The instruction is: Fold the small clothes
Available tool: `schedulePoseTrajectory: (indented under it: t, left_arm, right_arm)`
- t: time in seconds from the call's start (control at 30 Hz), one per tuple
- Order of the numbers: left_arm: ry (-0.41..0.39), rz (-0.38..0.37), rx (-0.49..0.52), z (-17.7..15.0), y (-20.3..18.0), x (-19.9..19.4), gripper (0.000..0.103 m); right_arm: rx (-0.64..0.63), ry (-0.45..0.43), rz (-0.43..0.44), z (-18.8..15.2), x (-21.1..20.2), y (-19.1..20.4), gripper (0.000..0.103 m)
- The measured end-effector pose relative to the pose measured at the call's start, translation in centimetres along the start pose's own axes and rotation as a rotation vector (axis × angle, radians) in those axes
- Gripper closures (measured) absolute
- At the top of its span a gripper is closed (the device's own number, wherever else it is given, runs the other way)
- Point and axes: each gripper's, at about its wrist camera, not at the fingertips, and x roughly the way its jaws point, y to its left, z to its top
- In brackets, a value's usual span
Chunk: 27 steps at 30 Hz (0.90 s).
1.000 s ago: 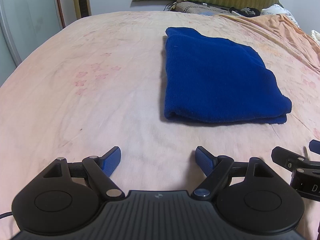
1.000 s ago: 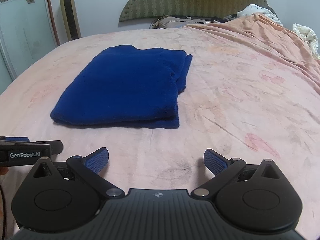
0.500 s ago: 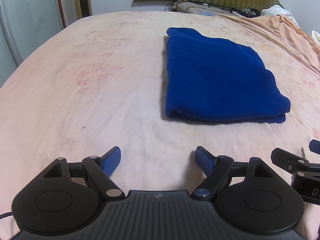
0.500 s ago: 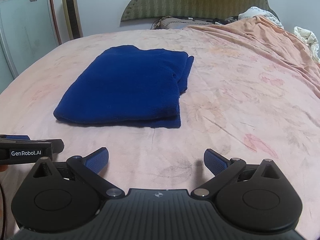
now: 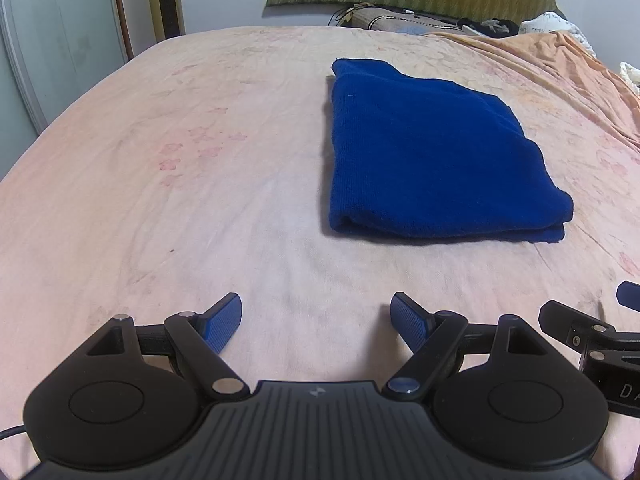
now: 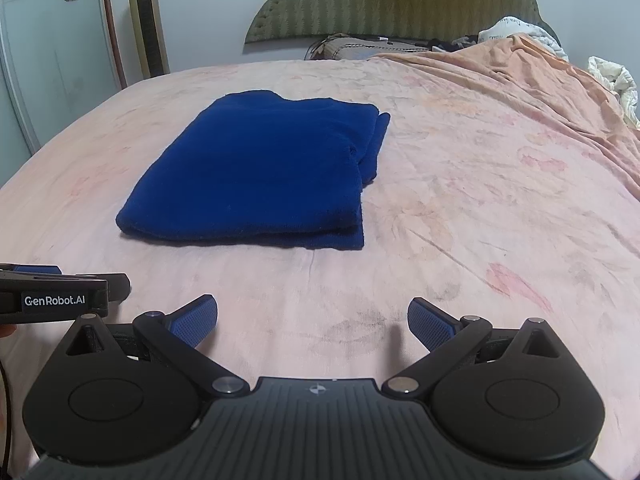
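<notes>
Nothing is changing from a second ago: blue garment (image 5: pixel 432 160) is lying folded on bed (image 5: pixel 200 180), left claw (image 5: pixel 316 316) and right claw (image 6: pixel 312 318) both hovering released, fold looking finished.

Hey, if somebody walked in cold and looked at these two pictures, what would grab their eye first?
The folded deep-blue knit garment stands out at once, lying flat in the middle of the pale pink bedsheet with its layered edges nearest the cameras. Next come the two grippers low in the foreground: the left gripper and the right gripper both have their blue-padded fingers spread wide over bare sheet, holding nothing. Behind, a green padded headboard rises against the wall.
</notes>
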Motion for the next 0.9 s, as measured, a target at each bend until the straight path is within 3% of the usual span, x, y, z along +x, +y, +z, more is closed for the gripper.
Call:
schedulePoseTrajectory:
  t: [0.9]
  left_arm:
    - [-0.014,0.002,0.015,-0.5,-0.1,-0.6,0.021]
  right_arm:
    - [0.017,-0.016,0.0,-0.3,-1.1,-0.6,0.0]
